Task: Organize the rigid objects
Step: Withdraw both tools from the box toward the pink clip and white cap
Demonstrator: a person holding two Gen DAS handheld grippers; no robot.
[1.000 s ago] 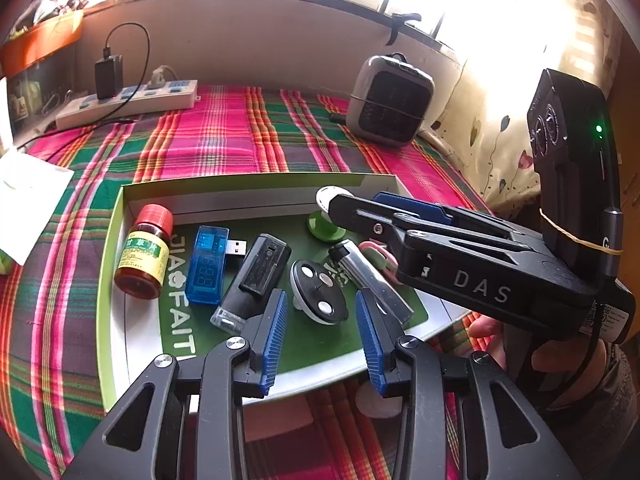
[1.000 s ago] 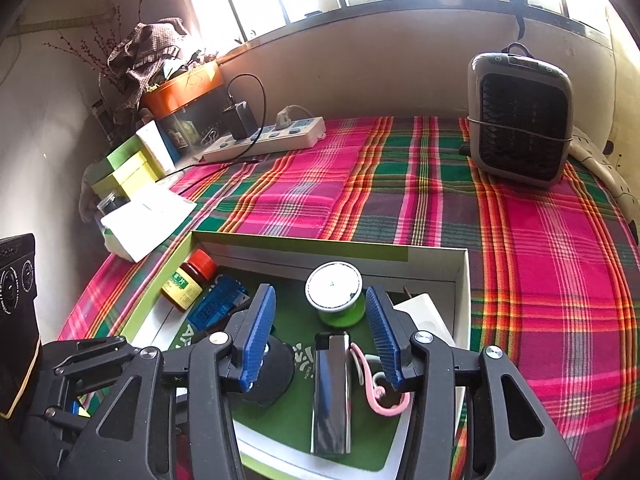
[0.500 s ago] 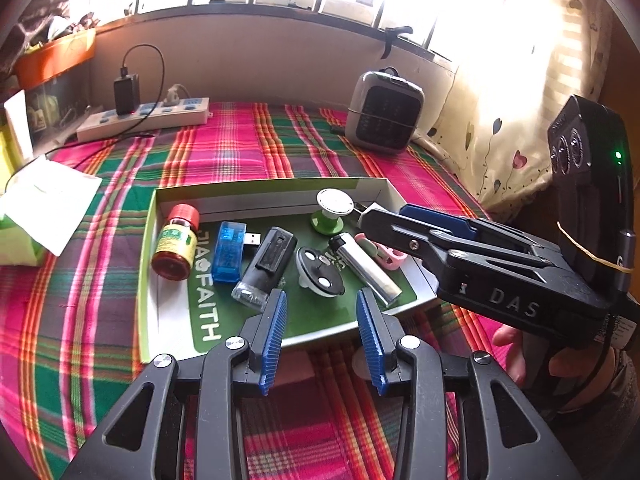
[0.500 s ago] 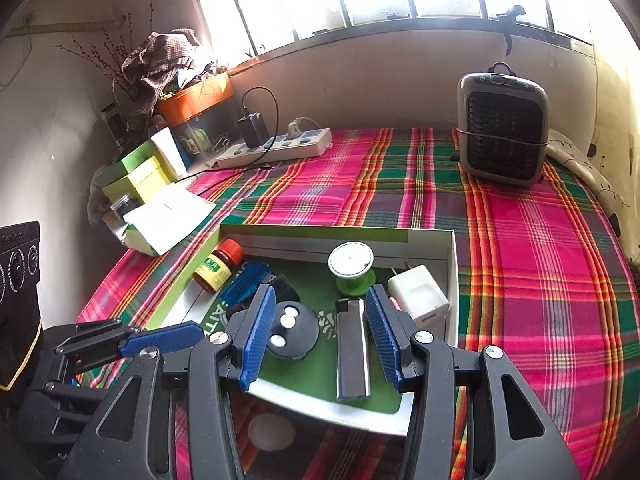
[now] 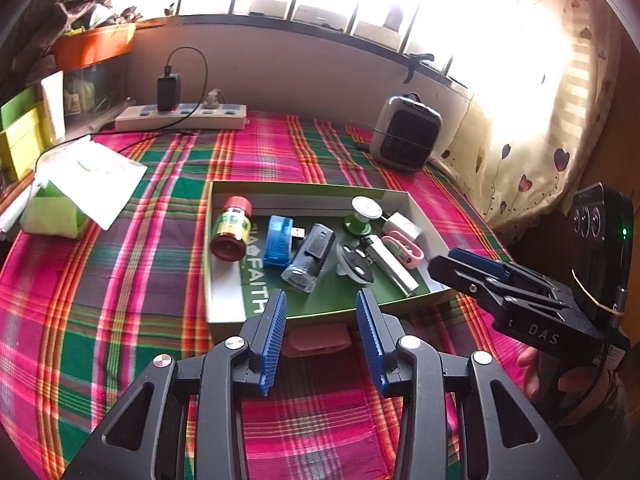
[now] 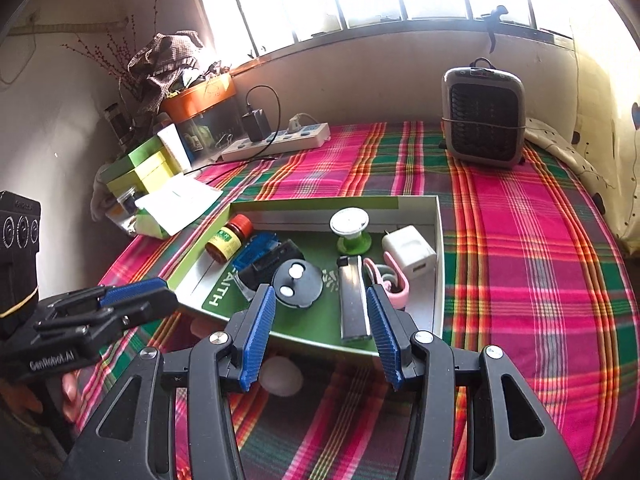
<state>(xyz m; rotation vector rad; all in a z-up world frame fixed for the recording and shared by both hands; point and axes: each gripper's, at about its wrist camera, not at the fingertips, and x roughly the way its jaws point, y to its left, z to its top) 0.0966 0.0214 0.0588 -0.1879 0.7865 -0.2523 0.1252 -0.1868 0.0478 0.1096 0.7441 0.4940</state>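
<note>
We've got open plaid cloth [image 6: 520, 264] all along the tray's [image 6: 439, 240] right side and behind it, up to the heater [image 6: 483, 120]. Left of the tray, a green box with papers [image 5: 72, 196] blocks things. Inside it's packed, with just 1 bare strip at the left end.

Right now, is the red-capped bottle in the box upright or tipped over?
Tipped over: the red-capped bottle lies on its side in the box, base toward the camera.

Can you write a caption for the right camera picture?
Open right gripper hovers before a box of small things on a plaid cloth.
</note>
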